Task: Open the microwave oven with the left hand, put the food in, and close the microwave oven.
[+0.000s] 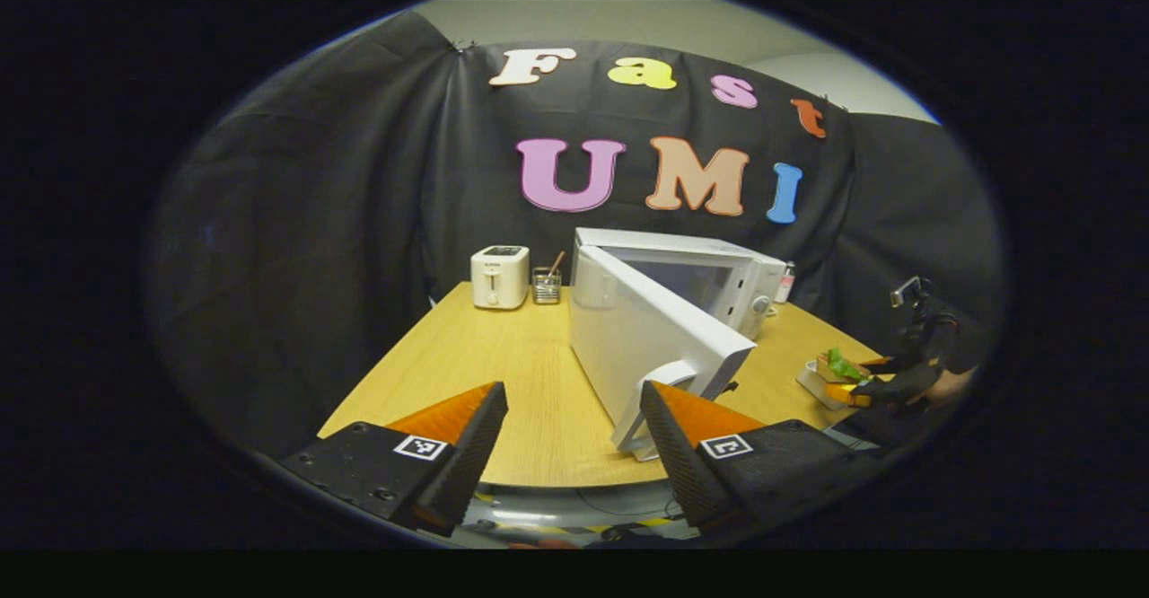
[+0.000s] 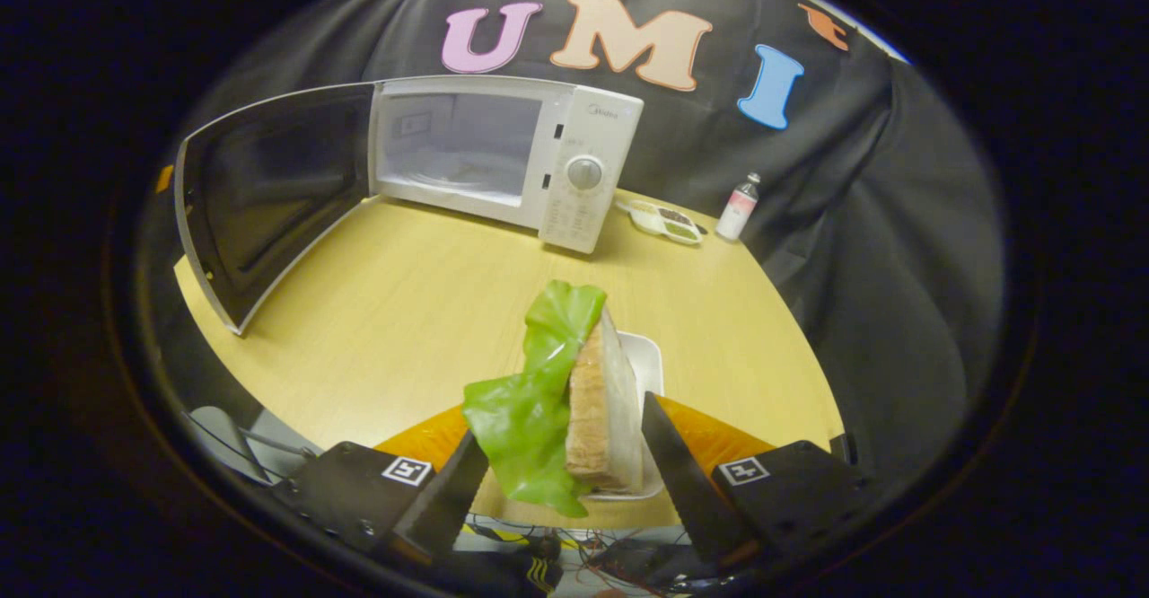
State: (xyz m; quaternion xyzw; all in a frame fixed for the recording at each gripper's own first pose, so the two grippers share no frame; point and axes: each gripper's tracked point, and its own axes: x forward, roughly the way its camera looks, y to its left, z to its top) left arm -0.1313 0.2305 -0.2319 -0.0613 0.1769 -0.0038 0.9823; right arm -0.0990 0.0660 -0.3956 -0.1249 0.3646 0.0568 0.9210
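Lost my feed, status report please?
Left tool open, off the door. Right tool around the sandwich, grip unconfirmed. Microwave open, path clear.

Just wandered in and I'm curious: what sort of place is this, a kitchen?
Probably a mock kitchen in a draped booth, not a real one. A microwave with its door open and a toaster stand on a wooden table, and black cloth hangs behind.
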